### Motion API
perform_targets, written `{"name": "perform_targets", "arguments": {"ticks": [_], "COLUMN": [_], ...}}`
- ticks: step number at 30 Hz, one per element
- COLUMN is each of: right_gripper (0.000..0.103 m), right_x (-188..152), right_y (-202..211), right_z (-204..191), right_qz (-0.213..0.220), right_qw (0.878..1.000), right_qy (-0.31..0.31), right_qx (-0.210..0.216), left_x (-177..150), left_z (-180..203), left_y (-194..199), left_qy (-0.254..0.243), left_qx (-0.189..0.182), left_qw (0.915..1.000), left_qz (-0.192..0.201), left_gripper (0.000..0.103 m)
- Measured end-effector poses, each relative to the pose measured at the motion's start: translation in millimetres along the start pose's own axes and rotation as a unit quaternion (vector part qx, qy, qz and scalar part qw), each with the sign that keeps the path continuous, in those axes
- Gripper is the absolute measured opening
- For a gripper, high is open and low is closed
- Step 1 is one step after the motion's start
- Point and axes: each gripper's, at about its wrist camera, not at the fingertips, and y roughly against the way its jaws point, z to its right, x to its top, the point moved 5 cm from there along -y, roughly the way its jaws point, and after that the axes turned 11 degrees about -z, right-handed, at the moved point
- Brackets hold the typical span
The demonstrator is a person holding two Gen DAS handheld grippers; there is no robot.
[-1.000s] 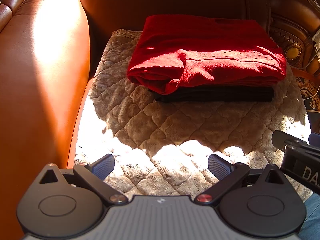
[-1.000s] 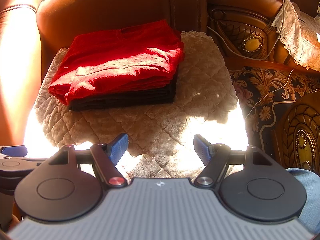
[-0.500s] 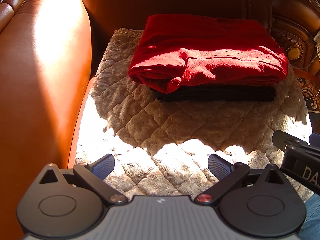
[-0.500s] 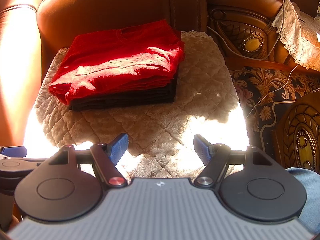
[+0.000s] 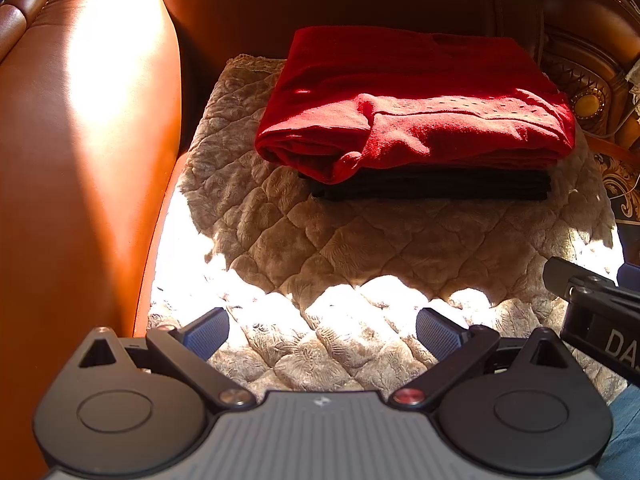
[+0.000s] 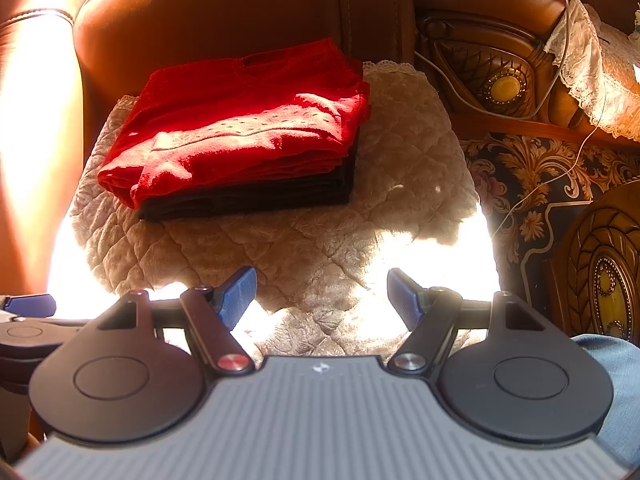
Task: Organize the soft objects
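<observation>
Your left tongs (image 5: 322, 334) and right tongs (image 6: 322, 294) hang wide and empty over the beige quilted seat pad (image 5: 360, 240). The folded red knit sweater (image 5: 408, 112) lies stacked on a folded black garment (image 5: 432, 190) near the sofa back. The stacking looks finished; nothing else loose shows.

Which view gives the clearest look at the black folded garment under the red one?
The right wrist view: the black garment shows its front edge and right side beneath the red sweater. The left wrist view shows only a thin dark front strip, the sweater overhanging its left end.
</observation>
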Motion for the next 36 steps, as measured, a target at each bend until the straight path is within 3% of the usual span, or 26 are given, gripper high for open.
{"name": "perform_targets", "arguments": {"ticks": [36], "right_gripper": [0.080], "right_x": [5.0], "right_y": [-6.2], "right_z": [0.4], "right_qz": [-0.005], "right_qw": [1.000], "right_qy": [0.000], "right_qx": [-0.001], "left_x": [6.3], "left_z": [5.2], "left_y": [-3.8], "left_qy": [-0.009], "left_qx": [0.000], "left_qw": [1.0000], "left_qz": [0.002], "left_gripper": [0.102]}}
